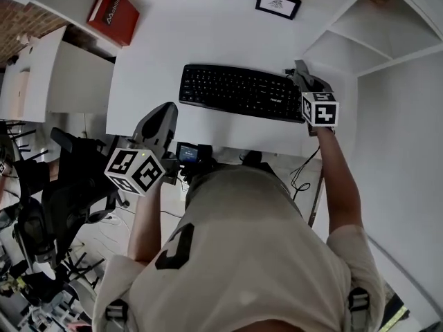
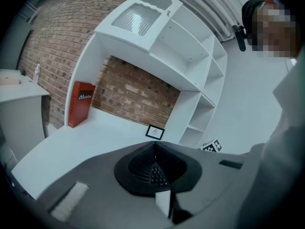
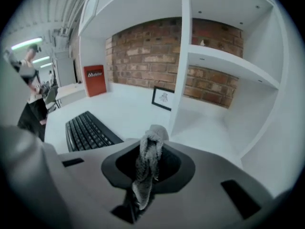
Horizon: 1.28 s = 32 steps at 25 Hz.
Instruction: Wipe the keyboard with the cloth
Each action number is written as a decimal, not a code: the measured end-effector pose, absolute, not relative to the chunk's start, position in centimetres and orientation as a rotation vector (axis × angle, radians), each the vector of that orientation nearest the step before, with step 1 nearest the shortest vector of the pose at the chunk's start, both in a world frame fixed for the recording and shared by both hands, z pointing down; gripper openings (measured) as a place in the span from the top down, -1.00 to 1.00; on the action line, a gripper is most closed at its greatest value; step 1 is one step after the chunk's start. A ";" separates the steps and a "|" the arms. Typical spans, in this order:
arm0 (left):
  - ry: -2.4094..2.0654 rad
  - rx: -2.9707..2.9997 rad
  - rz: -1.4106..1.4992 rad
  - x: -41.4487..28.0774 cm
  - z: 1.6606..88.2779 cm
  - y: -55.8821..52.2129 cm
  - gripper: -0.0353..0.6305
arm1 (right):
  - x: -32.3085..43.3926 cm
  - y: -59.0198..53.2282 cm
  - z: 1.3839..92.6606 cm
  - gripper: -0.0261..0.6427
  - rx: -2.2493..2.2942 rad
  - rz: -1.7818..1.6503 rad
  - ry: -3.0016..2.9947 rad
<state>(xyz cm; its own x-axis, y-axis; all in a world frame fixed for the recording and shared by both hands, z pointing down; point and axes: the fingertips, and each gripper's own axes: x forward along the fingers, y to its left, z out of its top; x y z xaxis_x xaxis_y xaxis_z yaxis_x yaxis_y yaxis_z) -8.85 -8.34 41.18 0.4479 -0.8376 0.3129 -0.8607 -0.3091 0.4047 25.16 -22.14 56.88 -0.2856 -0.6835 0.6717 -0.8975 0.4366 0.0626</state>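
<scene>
A black keyboard (image 1: 239, 92) lies across the white desk (image 1: 180, 47), nearer its front edge. My right gripper (image 1: 300, 71) hovers at the keyboard's right end, shut on a grey cloth (image 3: 147, 159) that hangs bunched between its jaws. From the right gripper view the keyboard (image 3: 88, 132) sits to the left, below the gripper (image 3: 155, 131). My left gripper (image 1: 166, 113) is held at the desk's front edge, left of the keyboard, with its jaws shut and nothing in them. In the left gripper view the tips (image 2: 153, 146) meet, and keyboard keys (image 2: 153, 171) show through the gap beneath.
A red box (image 1: 113, 14) stands at the desk's back left and a small framed picture (image 1: 277, 3) at the back right. White shelves (image 1: 374, 33) rise right of the desk. A black office chair (image 1: 62, 185) sits lower left; cables (image 1: 301, 175) hang below the desk edge.
</scene>
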 end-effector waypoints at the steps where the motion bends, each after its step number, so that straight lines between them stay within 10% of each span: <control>1: -1.423 2.185 0.056 -9.4 41.1 -8.3 0.88 | 23.9 -22.1 55.7 0.82 1.331 0.477 -2.115; 9: -1.414 2.168 -0.004 -13.2 41.5 -7.6 0.88 | 12.3 -19.7 48.5 0.82 1.178 1.197 -2.549; 32: -1.109 2.278 0.064 -20.0 43.9 -6.2 0.88 | -0.4 -10.1 44.5 0.82 1.014 1.697 -2.610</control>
